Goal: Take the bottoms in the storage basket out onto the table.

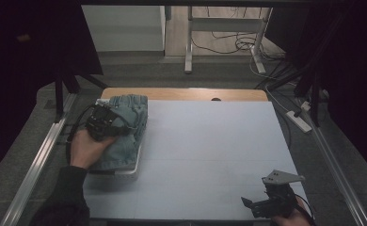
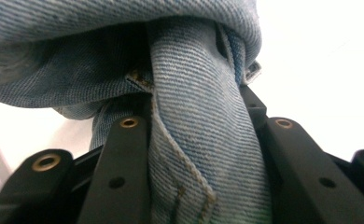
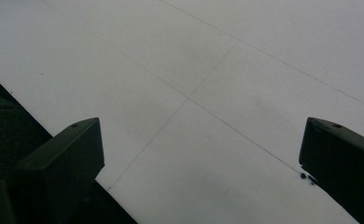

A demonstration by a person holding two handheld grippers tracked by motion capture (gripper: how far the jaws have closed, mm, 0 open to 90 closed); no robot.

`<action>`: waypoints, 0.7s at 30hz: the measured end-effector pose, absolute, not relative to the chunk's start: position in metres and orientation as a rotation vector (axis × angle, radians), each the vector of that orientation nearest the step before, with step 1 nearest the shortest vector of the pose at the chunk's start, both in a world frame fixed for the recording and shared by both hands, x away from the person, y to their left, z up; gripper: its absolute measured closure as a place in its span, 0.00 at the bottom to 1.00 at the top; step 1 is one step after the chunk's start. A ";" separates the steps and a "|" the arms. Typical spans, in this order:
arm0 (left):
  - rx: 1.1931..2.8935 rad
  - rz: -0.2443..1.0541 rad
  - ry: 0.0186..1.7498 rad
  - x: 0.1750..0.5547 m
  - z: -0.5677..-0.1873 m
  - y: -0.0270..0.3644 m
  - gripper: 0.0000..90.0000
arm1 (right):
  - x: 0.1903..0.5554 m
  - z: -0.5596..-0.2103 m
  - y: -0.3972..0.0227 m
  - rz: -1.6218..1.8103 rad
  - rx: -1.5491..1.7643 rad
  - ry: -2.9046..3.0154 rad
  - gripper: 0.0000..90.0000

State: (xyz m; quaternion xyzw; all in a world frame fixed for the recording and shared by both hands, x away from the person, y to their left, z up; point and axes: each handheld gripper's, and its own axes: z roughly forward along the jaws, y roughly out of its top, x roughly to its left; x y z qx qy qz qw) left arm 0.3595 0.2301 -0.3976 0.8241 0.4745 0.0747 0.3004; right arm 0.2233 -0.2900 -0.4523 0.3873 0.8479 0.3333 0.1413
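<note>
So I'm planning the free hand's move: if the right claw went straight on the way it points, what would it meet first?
Probably just the bare white table top: the open right claw angles down at it, nothing between.

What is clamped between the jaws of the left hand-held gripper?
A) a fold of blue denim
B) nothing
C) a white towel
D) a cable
A: in the left gripper view a bunched fold of denim sits squeezed between the two black jaws of the left hand-held gripper.
</note>
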 end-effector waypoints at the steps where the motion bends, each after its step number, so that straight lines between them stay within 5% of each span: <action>1: 2.187 0.198 1.259 0.360 -0.398 0.230 0.73 | 0.223 -0.452 -0.290 0.962 1.120 2.447 0.00; 21: 2.196 0.204 1.138 0.368 -0.354 0.203 0.73 | 0.223 -0.452 -0.290 0.961 1.114 2.450 0.00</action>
